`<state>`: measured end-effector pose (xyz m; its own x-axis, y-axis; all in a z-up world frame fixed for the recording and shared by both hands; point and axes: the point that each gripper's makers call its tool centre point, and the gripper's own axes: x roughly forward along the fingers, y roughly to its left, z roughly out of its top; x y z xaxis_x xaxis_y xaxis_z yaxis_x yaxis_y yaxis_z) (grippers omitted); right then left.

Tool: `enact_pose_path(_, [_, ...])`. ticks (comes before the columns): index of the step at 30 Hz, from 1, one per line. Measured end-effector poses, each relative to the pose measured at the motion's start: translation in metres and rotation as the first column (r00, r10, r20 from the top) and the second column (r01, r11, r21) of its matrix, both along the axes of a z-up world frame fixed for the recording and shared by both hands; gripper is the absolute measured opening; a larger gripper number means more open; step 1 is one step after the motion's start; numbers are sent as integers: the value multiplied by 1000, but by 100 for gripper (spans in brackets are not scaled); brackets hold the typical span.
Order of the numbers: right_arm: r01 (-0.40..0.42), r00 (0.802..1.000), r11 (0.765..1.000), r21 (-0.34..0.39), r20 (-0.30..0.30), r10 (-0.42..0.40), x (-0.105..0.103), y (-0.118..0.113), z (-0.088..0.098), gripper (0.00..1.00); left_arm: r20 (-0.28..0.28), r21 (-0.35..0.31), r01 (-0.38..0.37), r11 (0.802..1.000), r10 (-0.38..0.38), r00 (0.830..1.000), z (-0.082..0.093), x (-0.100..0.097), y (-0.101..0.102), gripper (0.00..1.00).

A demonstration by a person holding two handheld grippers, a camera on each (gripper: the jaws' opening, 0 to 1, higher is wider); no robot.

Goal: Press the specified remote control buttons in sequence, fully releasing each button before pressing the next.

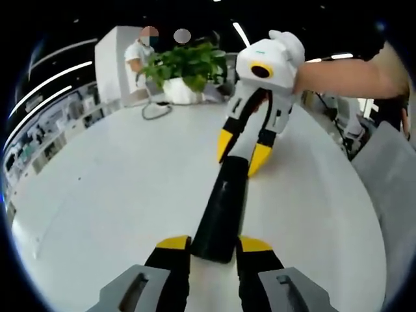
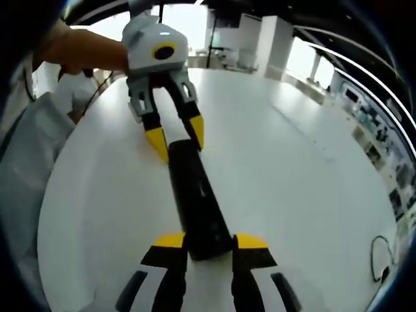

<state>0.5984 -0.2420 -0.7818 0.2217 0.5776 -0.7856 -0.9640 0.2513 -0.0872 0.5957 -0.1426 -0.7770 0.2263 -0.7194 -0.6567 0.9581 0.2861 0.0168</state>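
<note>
A long black remote control (image 1: 223, 205) lies flat on the white table (image 1: 97, 195). My left gripper (image 1: 214, 244) clamps its near end between yellow-tipped jaws. At the remote's far end my right gripper (image 1: 242, 151), held by a person's hand, straddles the tip with its own yellow jaws. In the right gripper view the same remote (image 2: 195, 195) runs away from my right gripper (image 2: 210, 241), whose jaws press its sides. The left gripper (image 2: 177, 136) holds the opposite end. The remote's buttons are too dark to make out.
A potted green plant (image 1: 185, 65) and a looped cable (image 1: 156, 110) sit at the table's far side, with a person (image 1: 138, 55) standing behind. A grey chair back (image 1: 390, 175) borders the table's edge. Another cable (image 2: 380, 257) lies near the rim.
</note>
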Motion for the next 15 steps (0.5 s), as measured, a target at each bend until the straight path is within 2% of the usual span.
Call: enact_pose_path(15, [2, 1000, 1000, 6, -5, -1, -6, 1, 3, 23, -3, 4, 2, 1000, -2, 1000, 3, -5, -1, 26])
